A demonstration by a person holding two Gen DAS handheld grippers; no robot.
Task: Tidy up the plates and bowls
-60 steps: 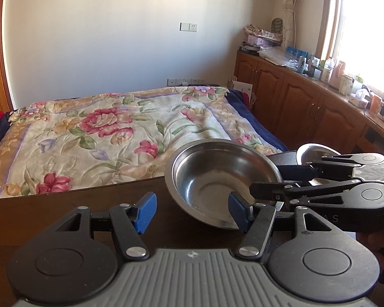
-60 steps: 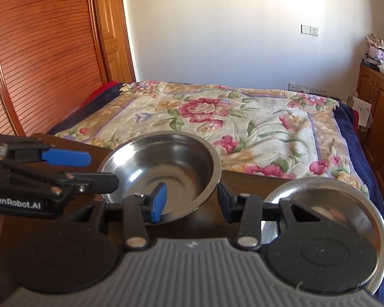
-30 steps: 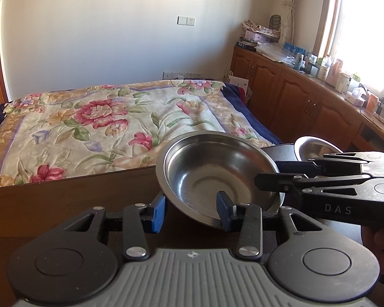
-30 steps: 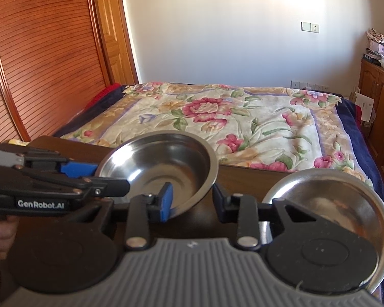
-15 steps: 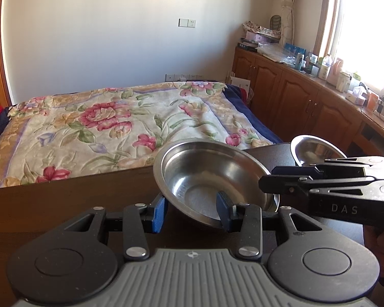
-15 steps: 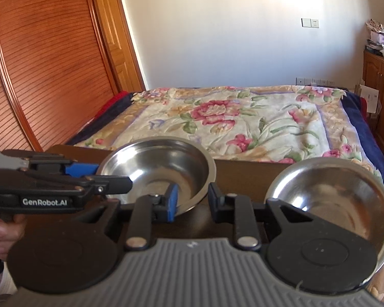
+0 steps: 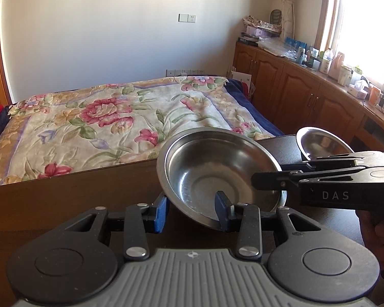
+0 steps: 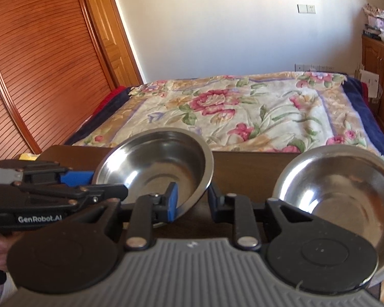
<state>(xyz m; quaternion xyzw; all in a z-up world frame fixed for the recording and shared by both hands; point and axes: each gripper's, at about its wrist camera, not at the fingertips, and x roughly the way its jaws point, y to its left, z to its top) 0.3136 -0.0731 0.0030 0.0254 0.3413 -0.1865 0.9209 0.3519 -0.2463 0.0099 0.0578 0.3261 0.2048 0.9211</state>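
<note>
Two grippers hold one steel bowl above a dark table, with a second bowl to its right.

Left wrist view: the left gripper [image 7: 192, 211] has the near rim of the steel bowl [image 7: 204, 171] between its blue fingers, which are closing on it; the bowl is tilted. The right gripper [image 7: 266, 176] comes from the right and pinches the bowl's right rim. The second bowl [image 7: 320, 142] stands behind it on the table [image 7: 64, 197]. Right wrist view: the right gripper's fingers [image 8: 172, 202] are clamped on the bowl's near right rim; the second bowl stands apart at the right, before the bed [image 8: 243, 107].
</note>
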